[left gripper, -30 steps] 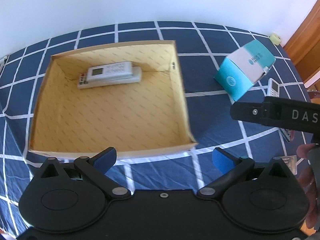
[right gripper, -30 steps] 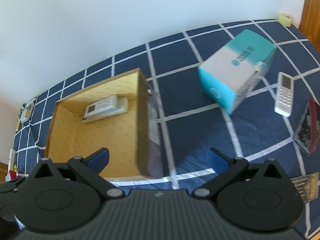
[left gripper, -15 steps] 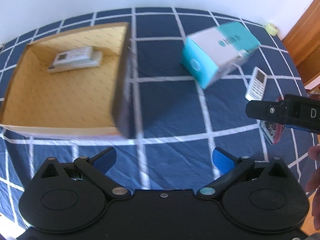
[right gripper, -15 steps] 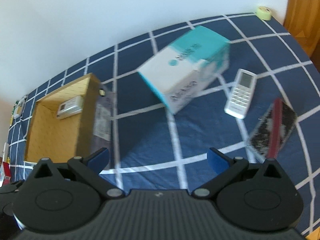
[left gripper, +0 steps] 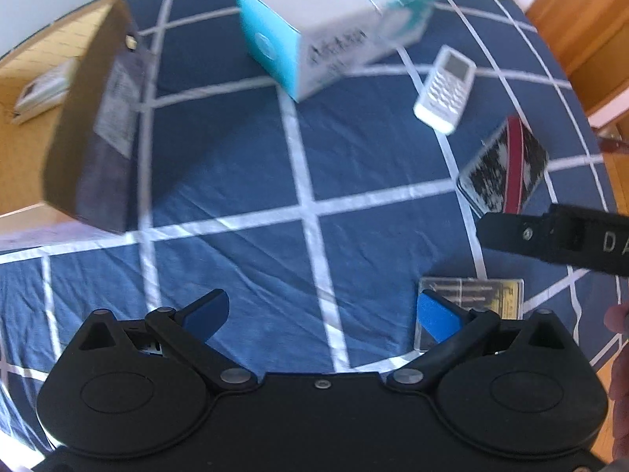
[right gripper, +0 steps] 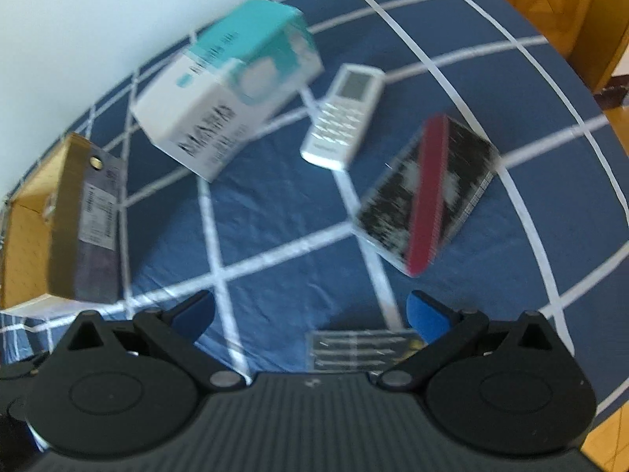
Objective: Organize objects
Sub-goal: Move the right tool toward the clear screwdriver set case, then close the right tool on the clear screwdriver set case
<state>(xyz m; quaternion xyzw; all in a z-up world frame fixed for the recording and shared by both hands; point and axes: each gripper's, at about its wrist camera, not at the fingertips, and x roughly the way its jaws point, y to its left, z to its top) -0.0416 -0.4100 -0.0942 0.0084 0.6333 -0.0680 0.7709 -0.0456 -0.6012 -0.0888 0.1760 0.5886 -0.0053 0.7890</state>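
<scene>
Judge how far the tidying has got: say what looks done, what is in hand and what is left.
Done: one remote lies in the cardboard box. In hand: nothing; the left tongs and right tongs are open and empty. Left on the bedspread: the white remote, the teal carton, the black-and-red notebook and the clear case.

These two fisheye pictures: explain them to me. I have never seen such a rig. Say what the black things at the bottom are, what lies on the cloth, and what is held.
Each picture comes from a camera mounted on a hand-held gripper, looking forward along its blue-tipped jaws. One shows the left gripper, the other the right gripper. Both stand open and hold nothing.

On the dark blue checked cloth lie a teal and white cardboard box, a white remote control, a black and white notebook with a red band and a small clear plastic case. At the left stands an open tan cardboard box with another white remote inside.
</scene>
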